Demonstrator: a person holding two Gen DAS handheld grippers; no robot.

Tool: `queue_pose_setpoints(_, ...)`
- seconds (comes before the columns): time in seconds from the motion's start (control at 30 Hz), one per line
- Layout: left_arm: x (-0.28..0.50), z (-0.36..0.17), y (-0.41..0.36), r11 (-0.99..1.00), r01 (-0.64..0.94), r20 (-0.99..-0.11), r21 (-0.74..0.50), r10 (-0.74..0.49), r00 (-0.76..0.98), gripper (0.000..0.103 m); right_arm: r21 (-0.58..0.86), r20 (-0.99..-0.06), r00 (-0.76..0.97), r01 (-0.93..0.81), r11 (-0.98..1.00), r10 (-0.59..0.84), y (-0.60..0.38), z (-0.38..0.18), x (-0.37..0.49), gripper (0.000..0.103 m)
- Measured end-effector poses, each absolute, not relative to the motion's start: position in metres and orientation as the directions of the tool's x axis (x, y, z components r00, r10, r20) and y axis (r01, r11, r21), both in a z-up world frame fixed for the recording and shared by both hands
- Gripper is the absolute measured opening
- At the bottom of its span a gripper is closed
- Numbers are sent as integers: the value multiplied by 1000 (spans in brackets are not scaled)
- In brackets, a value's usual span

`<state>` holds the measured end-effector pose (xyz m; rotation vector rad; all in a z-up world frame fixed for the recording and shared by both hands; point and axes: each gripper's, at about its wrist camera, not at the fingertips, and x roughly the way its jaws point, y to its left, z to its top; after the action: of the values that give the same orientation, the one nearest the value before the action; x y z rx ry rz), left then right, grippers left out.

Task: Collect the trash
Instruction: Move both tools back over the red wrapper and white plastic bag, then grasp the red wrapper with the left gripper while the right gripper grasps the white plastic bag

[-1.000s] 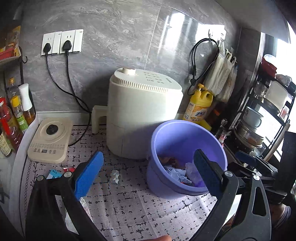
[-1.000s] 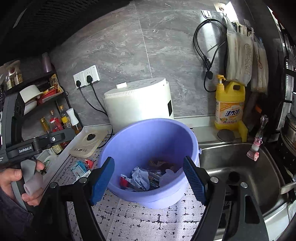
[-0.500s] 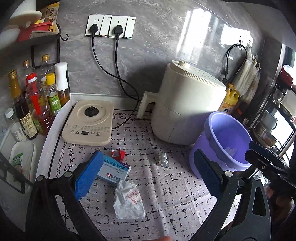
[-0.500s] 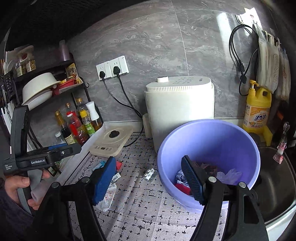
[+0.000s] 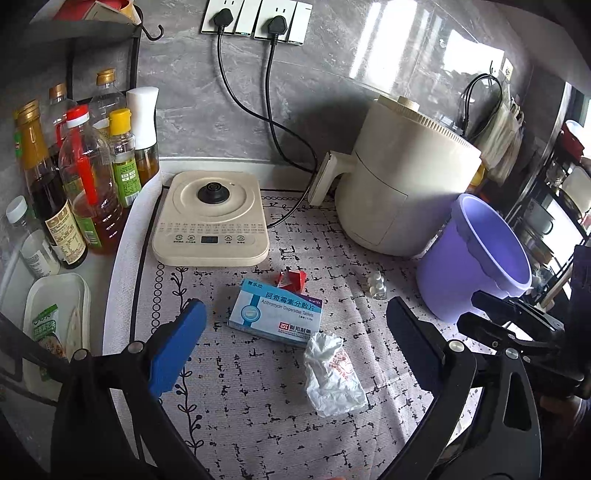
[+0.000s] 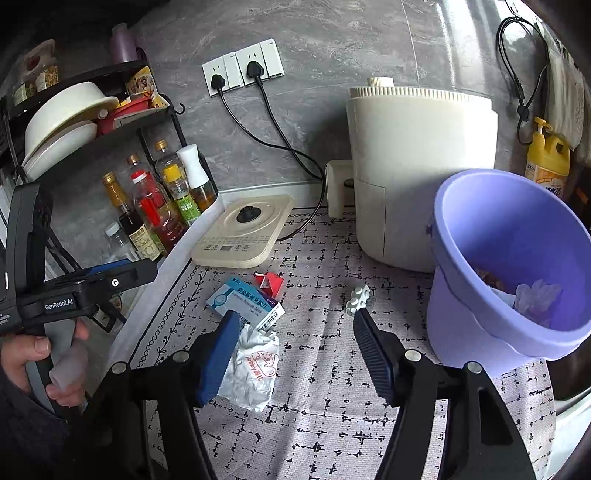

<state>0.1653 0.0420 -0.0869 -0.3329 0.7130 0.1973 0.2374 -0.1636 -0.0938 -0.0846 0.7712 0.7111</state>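
Left tongs (image 5: pixel 295 336): jaws spread wide, nothing between the pads, held above the patterned mat (image 5: pixel 258 417) on the desk. Right tongs (image 6: pixel 295 354): jaws also wide apart, empty, over the same mat.

Trash on the mat:
- Crumpled white wrapper (image 5: pixel 332 376) with red print, lying between the left tongs' fingers in the left wrist view; in the right wrist view the blue left pad (image 6: pixel 218 358) partly covers it.
- Blue-and-white medicine box (image 5: pixel 277 314), flat, touching the wrapper's upper edge.
- Small red folded scrap (image 5: pixel 293 278), just behind the box.
- White blister pack (image 5: pixel 376 286), apart from the others, near the foot of the bucket.

Lilac bucket (image 6: pixel 517 266) stands upright at the right side of the mat, just beside the cream air fryer (image 6: pixel 417 170). Crumpled paper and brownish scraps are visible inside it in the right wrist view.

Cream induction base (image 5: pixel 210 221) sits behind the box. Sauce and oil bottles (image 5: pixel 81 177) stand at the left edge by the wall. Two black plugs sit in the wall sockets (image 5: pixel 255 18).
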Motion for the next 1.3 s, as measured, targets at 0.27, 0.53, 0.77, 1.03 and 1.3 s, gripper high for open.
queue_pose_setpoints(0.27, 172, -116, 74, 943, -221, -714, -250, -25, 700, 77, 190, -734, 478, -537, 822, 482, -131, -138, 231, 55)
queue_pose_setpoints(0.53, 183, -139, 94, 954, -151, -734, -258, -92, 673, 69, 163, -795, 447, -493, 854, 410, -95, -187, 226, 54)
queue_pose_setpoints(0.77, 206, -154, 98, 956, -97, -745, -276, -149, 651, 56, 108, -850, 408, -485, 868, 333, -74, -224, 227, 21)
queue_pose_setpoints(1.03, 240, -164, 90, 961, -41, -744, -274, -185, 642, 44, 112, -839, 448, -413, 904, 309, -101, -198, 235, 4)
queue_pose_setpoints(1.3, 283, -175, 88, 963, -40, -757, -267, -184, 628, 28, 96, -817, 512, -334, 938, 266, -135, -179, 248, 4)
